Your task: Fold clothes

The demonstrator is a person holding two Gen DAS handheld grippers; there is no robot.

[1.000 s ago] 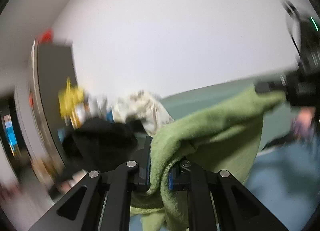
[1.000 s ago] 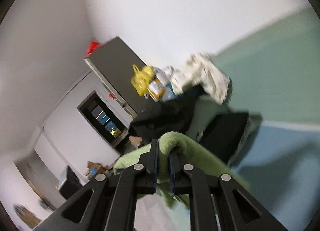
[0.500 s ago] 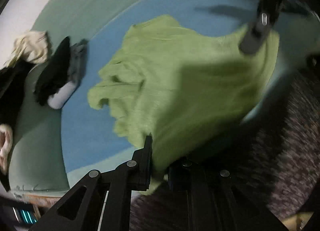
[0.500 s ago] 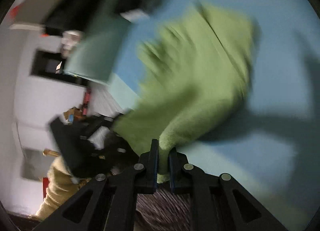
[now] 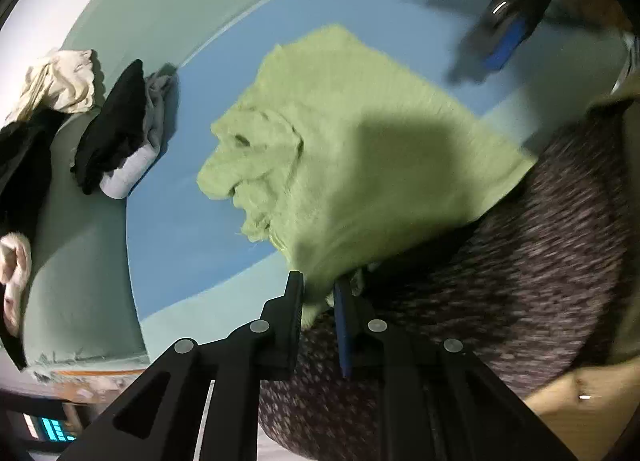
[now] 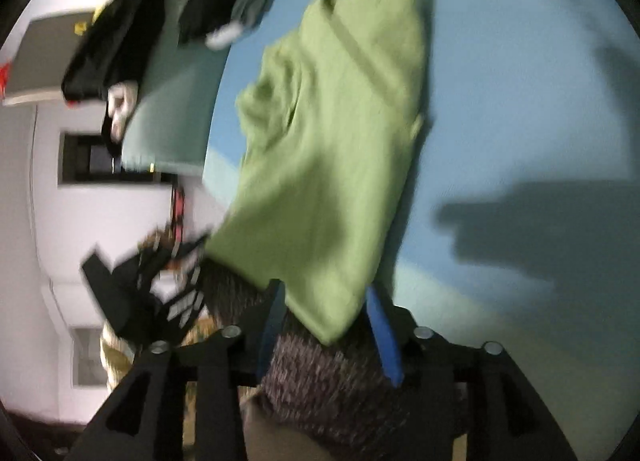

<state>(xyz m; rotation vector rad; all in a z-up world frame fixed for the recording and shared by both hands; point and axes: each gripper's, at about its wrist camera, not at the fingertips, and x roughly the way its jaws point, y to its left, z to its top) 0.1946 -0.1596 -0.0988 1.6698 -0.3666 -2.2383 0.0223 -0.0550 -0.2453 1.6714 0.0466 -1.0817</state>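
Each wrist camera looks steeply down along its own fingers, close over the near edge of the blue mat (image 5: 180, 229). Both views share the green garment (image 5: 360, 149) (image 6: 340, 141) and the clothes pile (image 5: 112, 129) beyond it.

Left claw (image 5: 318, 301): I see two matte black angular arms with cut-out slots, and round silver screw heads along the linkage.
Left claw pads (image 5: 342, 325): a thin blue lining on the right inner face; the other reads black.
Right claw (image 6: 326, 313): my view shows the same black frame, silver screws at the joints, and slotted arms.
Right claw pads (image 6: 384, 337): bright blue strips on both inner faces.
Person's clothing (image 5: 500, 281): a dark speckled knit garment, purple-grey flecked, blurred in both views.
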